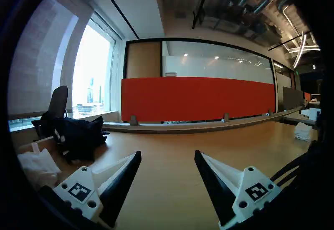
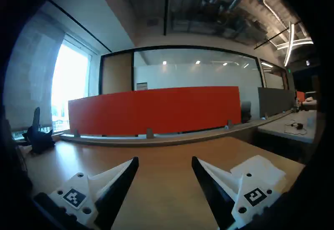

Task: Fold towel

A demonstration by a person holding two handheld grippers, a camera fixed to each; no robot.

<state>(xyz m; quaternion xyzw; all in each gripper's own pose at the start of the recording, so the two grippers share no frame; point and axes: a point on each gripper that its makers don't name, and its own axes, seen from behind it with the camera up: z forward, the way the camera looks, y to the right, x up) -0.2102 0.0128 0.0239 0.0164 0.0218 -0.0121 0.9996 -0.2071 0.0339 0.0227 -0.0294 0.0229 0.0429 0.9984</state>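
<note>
My left gripper (image 1: 168,154) is open low over the wooden desk (image 1: 175,180), with nothing between its black-and-white fingers. A white folded towel (image 1: 302,130) lies far off at the desk's right edge in the left gripper view. My right gripper (image 2: 165,160) is also open above the desk (image 2: 163,184), empty between its fingers. In the right gripper view a white folded towel (image 2: 259,169) lies on the desk just behind the right finger (image 2: 217,184), apart from the fingertips.
A red divider panel (image 1: 196,98) runs along the desk's far edge. A dark bag (image 1: 79,136) and crumpled white cloth or paper (image 1: 37,167) sit at the left, near an office chair (image 1: 56,104) by the window. Another desk (image 2: 292,127) stands to the right.
</note>
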